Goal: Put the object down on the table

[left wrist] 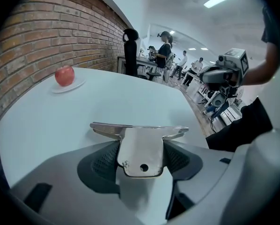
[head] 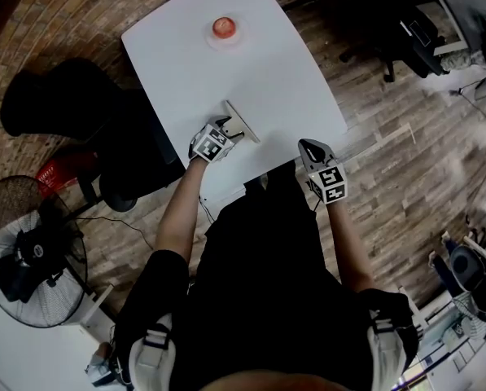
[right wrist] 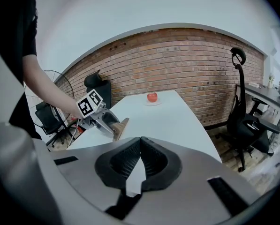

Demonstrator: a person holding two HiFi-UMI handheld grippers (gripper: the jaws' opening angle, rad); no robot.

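Left tool clamps metal plate — over white table.

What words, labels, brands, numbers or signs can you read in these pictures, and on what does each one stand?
No readable text anywhere in these pictures.
The left gripper and right gripper carry only black-and-white square marker patterns, no letters or numbers.
The metal tool shows no print or stamp.

Brick wall, plank floor, black office chair and seemingly a fan fill the room.
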